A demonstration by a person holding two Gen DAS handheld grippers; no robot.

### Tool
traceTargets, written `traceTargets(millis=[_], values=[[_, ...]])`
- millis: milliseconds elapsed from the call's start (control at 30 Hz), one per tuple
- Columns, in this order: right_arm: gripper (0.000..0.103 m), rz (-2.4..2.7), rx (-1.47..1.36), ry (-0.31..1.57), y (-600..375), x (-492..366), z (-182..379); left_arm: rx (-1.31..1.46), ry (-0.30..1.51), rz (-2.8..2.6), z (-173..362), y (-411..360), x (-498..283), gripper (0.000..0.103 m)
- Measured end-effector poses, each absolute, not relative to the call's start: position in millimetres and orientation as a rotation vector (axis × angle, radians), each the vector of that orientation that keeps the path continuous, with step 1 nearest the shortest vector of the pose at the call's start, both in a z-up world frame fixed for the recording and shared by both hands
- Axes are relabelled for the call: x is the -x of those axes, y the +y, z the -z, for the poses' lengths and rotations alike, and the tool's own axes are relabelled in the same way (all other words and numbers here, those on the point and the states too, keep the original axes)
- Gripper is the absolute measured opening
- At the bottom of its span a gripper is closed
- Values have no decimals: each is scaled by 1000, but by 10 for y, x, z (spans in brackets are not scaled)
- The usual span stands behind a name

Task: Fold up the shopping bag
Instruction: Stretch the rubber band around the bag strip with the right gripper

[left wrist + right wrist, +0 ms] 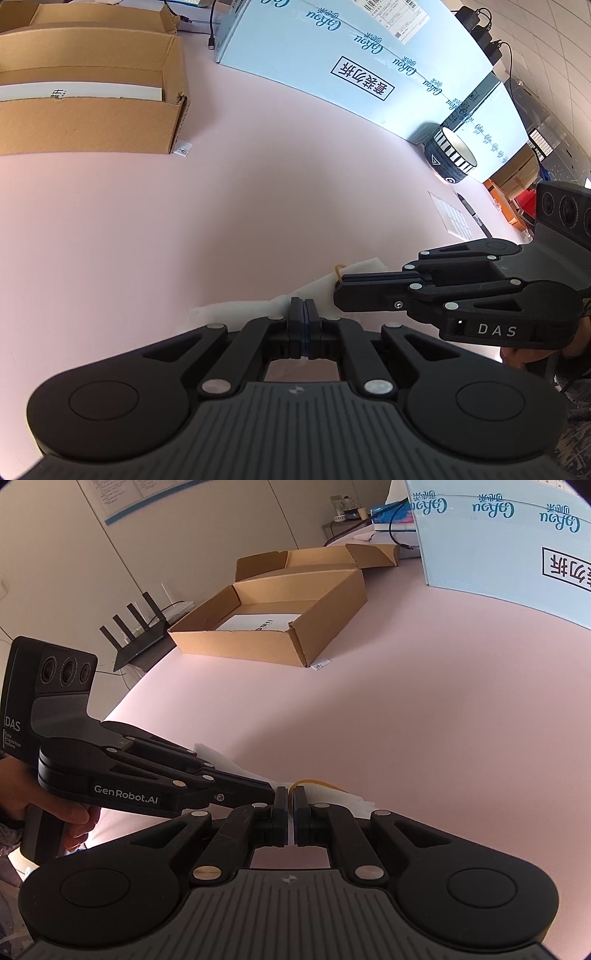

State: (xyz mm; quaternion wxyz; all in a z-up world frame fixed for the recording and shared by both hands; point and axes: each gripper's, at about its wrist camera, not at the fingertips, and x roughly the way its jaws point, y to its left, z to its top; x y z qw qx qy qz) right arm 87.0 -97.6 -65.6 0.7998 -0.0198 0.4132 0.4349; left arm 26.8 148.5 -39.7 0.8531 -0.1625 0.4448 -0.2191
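A white shopping bag, folded into a narrow strip, lies on the pink table. My left gripper is shut with its tips pressed onto the middle of the strip. My right gripper comes in from the right, shut at the strip's far end, where a yellow rubber band sticks out. In the right wrist view the rubber band loops out from between the right gripper's shut fingers over the bag. The left gripper touches in from the left. Most of the bag is hidden beneath both grippers.
An open cardboard box stands at the far left. A long light-blue carton runs along the back. A striped dark bowl, a white grid sheet and a pen sit to the right. A router stands past the table's left edge.
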Motion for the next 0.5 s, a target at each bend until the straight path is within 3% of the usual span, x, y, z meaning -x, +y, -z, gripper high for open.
traceTargets(millis=[500], values=[[6, -975, -64, 958, -1033, -936, 704, 339, 933, 449, 388, 1489, -242, 2]])
